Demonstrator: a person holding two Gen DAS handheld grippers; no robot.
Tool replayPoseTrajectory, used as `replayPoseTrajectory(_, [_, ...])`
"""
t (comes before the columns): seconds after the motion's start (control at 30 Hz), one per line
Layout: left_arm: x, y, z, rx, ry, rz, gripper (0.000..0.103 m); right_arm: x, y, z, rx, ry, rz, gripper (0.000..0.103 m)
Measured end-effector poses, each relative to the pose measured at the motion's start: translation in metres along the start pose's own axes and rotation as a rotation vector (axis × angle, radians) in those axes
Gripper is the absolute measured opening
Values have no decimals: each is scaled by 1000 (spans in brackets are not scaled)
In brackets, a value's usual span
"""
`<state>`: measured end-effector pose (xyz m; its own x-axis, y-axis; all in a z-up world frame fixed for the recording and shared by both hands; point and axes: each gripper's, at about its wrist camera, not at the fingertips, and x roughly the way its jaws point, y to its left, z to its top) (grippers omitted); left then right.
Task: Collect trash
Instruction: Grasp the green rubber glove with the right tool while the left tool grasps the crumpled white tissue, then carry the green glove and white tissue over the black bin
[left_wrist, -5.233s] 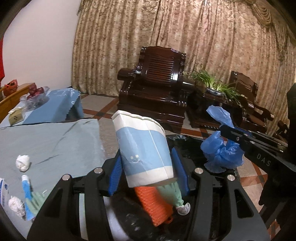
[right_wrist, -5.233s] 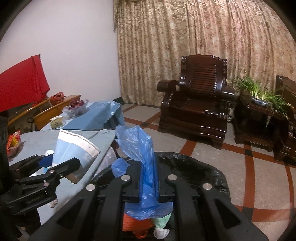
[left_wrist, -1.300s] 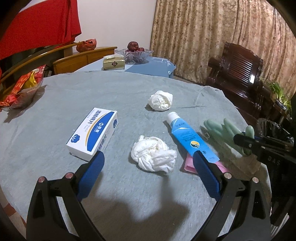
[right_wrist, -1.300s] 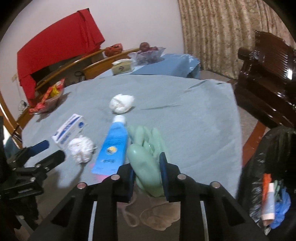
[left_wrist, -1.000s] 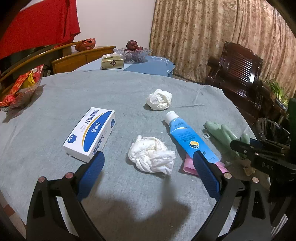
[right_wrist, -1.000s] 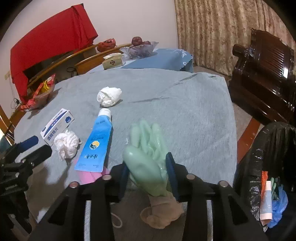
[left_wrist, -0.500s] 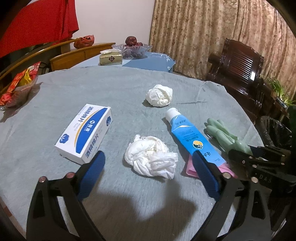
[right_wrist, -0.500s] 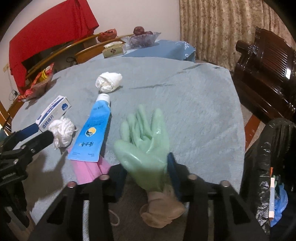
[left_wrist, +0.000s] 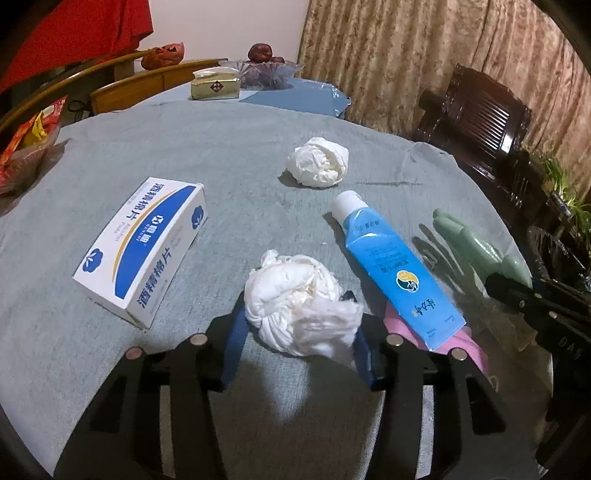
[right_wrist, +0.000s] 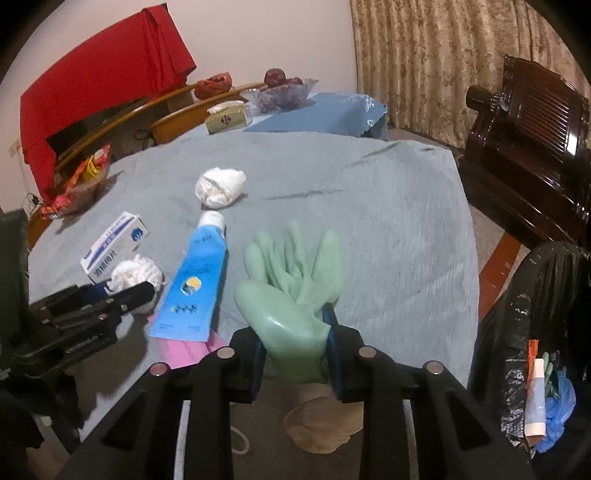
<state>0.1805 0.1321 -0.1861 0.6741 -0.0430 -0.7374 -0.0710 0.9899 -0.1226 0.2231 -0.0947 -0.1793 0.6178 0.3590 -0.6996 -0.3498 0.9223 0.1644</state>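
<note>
Two pickups are in hand at once, and neither piece has left the tabletop (left_wrist: 258, 387) for the bin yet. Nearest the left camera, the left gripper (left_wrist: 295, 332) has its blue-padded fingers (left_wrist: 232, 343) on either side of a crumpled tissue (left_wrist: 299, 302); the jaws are closing, the left pad already at the wad's edge and the right one against its loose tail, so the squeeze looks nearly but not fully made. In the right view, the right gripper (right_wrist: 295, 339) is closing its fingers on the cuff end of a green glove (right_wrist: 295, 291), whose rubber bulges up between the pads while its finger tips point away across the cloth; a tan lump lies just under the jaws, and I cannot tell what it is. Next, I judge, each hand should finish its squeeze, lift clear and swing to the black bag (right_wrist: 535, 295) off the tabletop's right edge, which already holds a tube and blue plastic. Just beyond the tissue lie a blue tube (left_wrist: 395, 266), resting on a pink sheet (left_wrist: 469, 347), and a white box (left_wrist: 144, 247) to the left. Farther back sits a second tissue (left_wrist: 317, 162), well apart from both grippers.
</note>
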Motion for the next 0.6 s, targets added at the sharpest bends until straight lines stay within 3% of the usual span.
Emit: replayPoseTrajectory(0.6, [-58,-28,19,29,-98,-2,45,-50,5,21,19,-103,28,28])
